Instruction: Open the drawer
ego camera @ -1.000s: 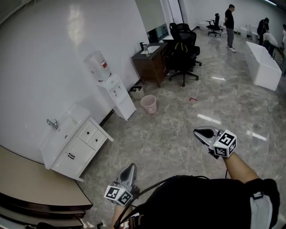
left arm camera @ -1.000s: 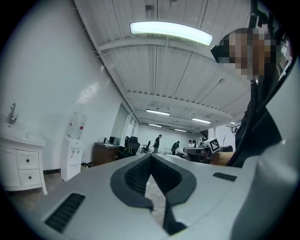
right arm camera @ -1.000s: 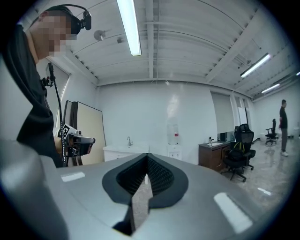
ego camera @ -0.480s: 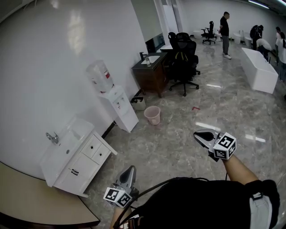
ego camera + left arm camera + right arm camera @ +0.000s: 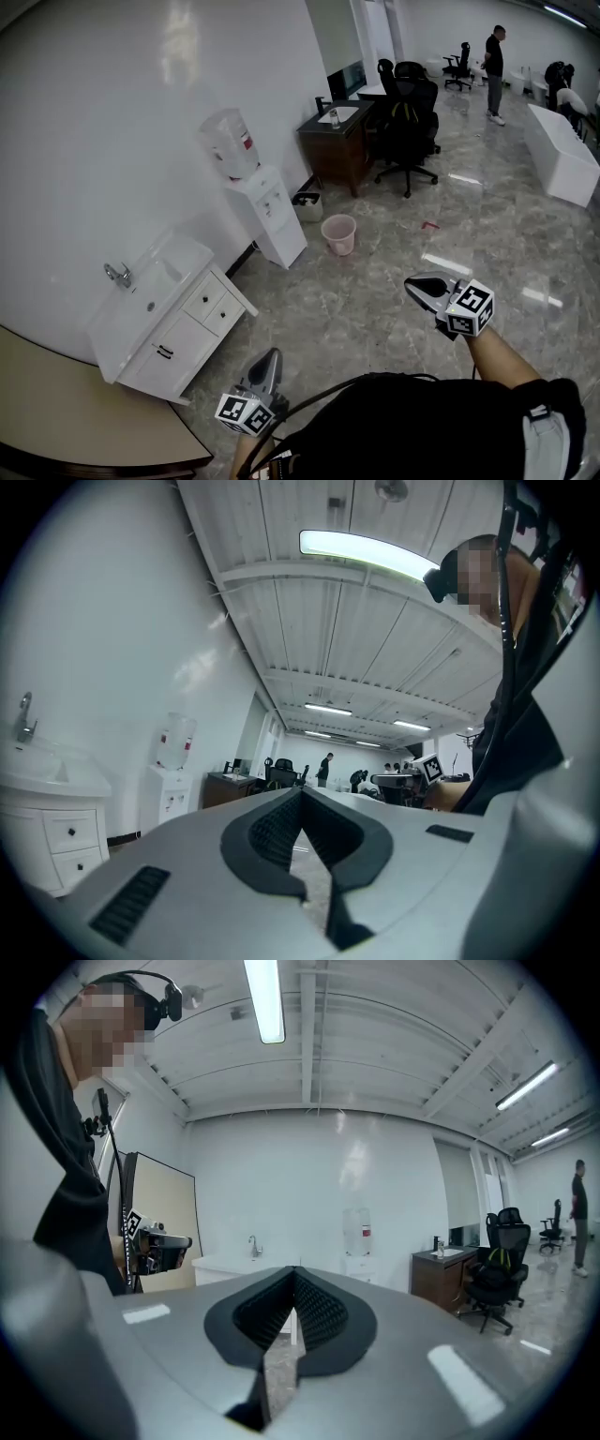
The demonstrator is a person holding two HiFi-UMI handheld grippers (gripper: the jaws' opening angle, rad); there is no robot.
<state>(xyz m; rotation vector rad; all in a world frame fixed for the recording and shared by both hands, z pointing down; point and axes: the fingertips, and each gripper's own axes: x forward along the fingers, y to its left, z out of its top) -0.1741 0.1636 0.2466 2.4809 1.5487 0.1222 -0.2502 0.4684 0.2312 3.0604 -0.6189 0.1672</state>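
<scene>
A white vanity cabinet (image 5: 167, 336) with a sink and tap stands against the wall at the left. Two small drawers (image 5: 217, 305) with dark knobs sit in its upper front, and a larger front with a bar handle below. My left gripper (image 5: 273, 357) hangs in the air to the cabinet's lower right, well short of it, shut with nothing in it. My right gripper (image 5: 414, 282) is further right over the marble floor, also shut and empty. In the left gripper view the drawers (image 5: 67, 844) show at the far left, past the closed left gripper (image 5: 302, 795). Behind the right gripper (image 5: 294, 1277) the cabinet (image 5: 234, 1265) is partly hidden.
A white water dispenser (image 5: 269, 214) and a pink bucket (image 5: 338, 233) stand beyond the cabinet. Further back are a dark wooden vanity (image 5: 337, 142), black office chairs (image 5: 410, 122), a white bathtub (image 5: 562, 150) and a standing person (image 5: 494, 62). A curved beige counter (image 5: 84, 422) fills the bottom left.
The whole view has shifted: the white cabinet, dispenser and bucket have slid right and slightly closer. Both grippers keep their places in the view and stay shut.
</scene>
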